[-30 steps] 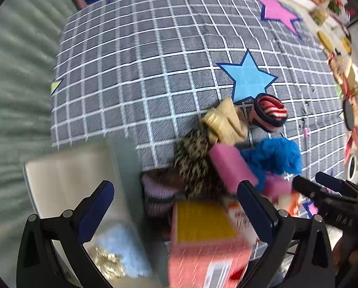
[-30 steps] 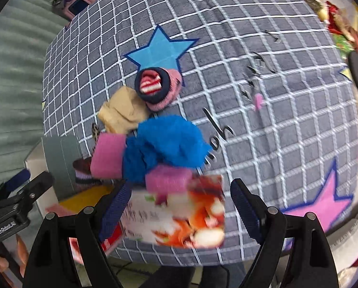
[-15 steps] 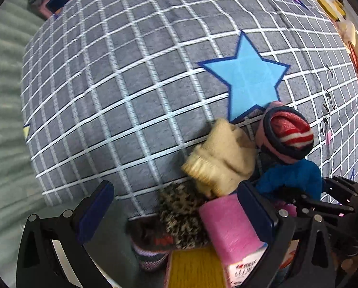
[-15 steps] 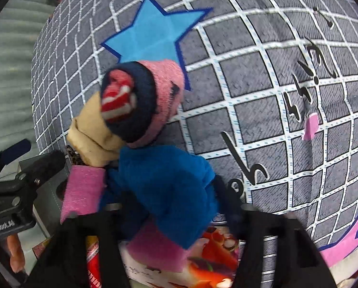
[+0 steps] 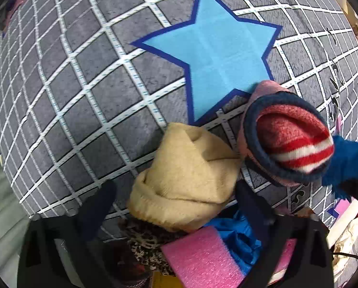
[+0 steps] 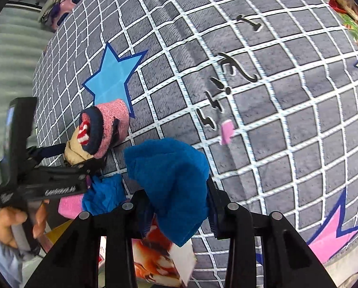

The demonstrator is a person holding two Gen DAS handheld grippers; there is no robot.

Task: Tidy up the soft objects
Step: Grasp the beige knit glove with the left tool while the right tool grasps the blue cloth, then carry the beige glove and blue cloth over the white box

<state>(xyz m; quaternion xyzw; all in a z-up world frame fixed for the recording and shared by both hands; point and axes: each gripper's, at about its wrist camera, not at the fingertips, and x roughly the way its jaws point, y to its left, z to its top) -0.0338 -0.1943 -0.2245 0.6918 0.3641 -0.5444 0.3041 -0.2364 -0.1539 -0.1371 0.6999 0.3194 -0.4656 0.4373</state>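
Blue fleece, a crumpled cloth [image 6: 171, 187], fills the gap of the right gripper [image 6: 176, 213]: its jaws have just been closing and now pinch the cloth from both sides, so that hand has its piece. The cloth bulges above the fingers and hangs below them over a printed box [image 6: 159, 264] at the mat's near edge.

The left gripper [image 5: 176, 204] hangs steeply over a rolled beige sock [image 5: 186, 180]. Its jaws have just been closing too, with the sock between them, but in the left wrist view the pads look to stand clear of the wool on either side; I read it as not yet gripped.

Outward from there, a pink sock roll with a navy cuff and red-and-white stripes [image 5: 287, 141] lies touching the beige one, partly over a light blue star [image 5: 217, 55] printed on the grey checked mat [image 5: 83, 84]. Nearer the camera sit a leopard-print piece [image 5: 145, 244], a pink foam block [image 5: 200, 261] and more blue cloth [image 5: 239, 235], all crowded together.

So the step in hand is picking soft pieces out of the heap, one per hand. Next, probably, the left jaws must close fully on the beige sock without snagging the striped roll, then both hands lift clear. Where the pieces are to go is not in view.
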